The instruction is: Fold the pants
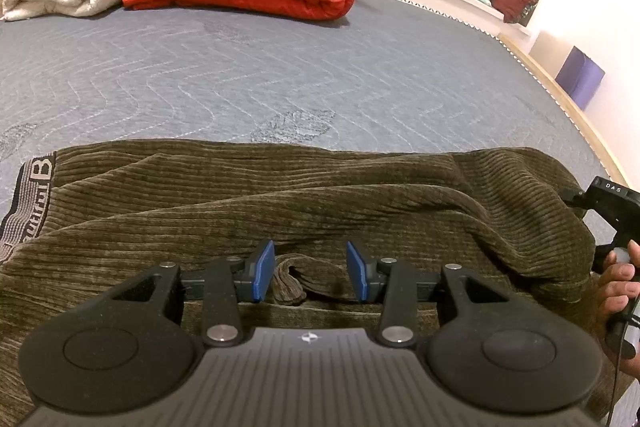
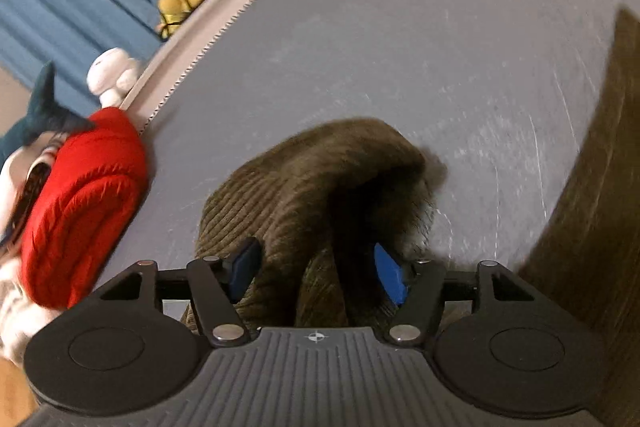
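Lying on the mattress [image 1: 280, 75], pants [image 1: 320, 195] sit between both grippers' released fingers [image 1: 264, 273]

We read a large letter "B" on the striped waistband [image 1: 34, 195] of the pants [image 1: 280, 195]; the smaller woven letters beside it are illegible. We read "DAS" in white on the right gripper's black body [image 1: 612, 195].

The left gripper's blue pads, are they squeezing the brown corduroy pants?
Apart. The left wrist view shows the left gripper with gaps between both blue pads and the raised fold of brown corduroy pants.
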`<state>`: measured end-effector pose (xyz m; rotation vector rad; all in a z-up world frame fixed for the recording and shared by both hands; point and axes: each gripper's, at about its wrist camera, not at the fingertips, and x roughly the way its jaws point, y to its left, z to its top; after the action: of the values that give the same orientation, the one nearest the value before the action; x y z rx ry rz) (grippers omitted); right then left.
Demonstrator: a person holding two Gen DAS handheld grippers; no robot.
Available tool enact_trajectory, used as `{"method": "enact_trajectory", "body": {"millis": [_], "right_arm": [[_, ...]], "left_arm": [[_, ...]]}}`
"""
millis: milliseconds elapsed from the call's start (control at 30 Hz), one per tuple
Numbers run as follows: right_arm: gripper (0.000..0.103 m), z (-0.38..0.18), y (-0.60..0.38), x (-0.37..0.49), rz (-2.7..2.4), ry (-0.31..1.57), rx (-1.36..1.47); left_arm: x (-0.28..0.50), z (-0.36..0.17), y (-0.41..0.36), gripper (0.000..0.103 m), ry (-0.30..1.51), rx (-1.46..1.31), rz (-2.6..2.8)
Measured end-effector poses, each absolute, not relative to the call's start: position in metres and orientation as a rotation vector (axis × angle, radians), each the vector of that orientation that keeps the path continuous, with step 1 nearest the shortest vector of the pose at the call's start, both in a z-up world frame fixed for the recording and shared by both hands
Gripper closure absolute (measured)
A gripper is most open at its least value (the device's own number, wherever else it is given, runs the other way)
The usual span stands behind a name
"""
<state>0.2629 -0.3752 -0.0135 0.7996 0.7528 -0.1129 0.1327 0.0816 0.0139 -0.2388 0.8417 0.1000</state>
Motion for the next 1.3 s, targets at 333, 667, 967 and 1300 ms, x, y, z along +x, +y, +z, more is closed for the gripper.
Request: {"method": "enact_trajectory", "body": {"millis": [333,667,967,1300], "right_arm": [[0.059,0.06,-0.227,0.219,0.597,0.534,0.107],[0.038,0.063,-0.258,0.224,0.587,0.563,0.291],[0.037,-0.01,-0.258,0.262,0.544,0.853,0.453],[0.096,-0.026,-0.216,0.303,0.416,0.968,0.492]], "left_arm": [[0.134,0.013,0.085,0.059,0.843,-0.248,0.112],[0.132,0.016,0.087,0.057,0.835,-0.257,0.115],[0.134,0.015,0.092,0.056,0.838,-0.267,0.123],[0.135,0.018,0.11,0.056,0.83,-0.304,0.143]]}}
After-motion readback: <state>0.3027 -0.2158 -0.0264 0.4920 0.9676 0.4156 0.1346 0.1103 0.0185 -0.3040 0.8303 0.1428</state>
